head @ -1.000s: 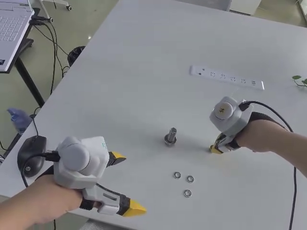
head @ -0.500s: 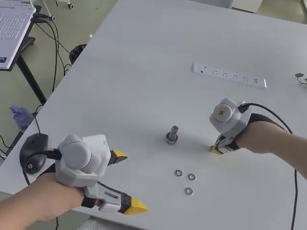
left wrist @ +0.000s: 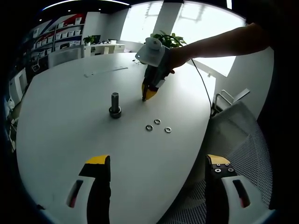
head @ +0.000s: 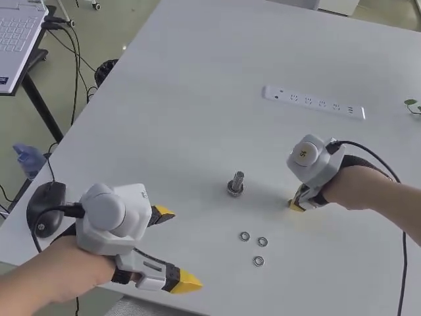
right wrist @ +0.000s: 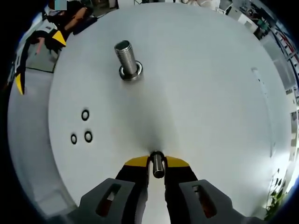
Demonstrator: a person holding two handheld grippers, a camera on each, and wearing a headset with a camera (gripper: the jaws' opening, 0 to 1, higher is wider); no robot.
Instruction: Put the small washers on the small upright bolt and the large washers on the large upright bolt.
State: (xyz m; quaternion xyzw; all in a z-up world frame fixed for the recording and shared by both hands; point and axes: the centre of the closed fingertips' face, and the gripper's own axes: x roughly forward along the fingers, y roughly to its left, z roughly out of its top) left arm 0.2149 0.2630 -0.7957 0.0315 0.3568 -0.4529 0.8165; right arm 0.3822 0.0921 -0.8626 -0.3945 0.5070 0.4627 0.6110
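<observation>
Office or lab meeting room, not a home.

- Large white oval table serves as the work surface.
- On the table's far side lies a white power strip.
- At the table's near left edge sits a black computer mouse.
- Off the table's left side, an open laptop rests on a black stand. Loose cables trail over a greenish floor.
- Beside the table stands a grey mesh office chair.
- Beyond the table's far end are shelves stacked with boxes, a potted plant and bright tall windows.
</observation>
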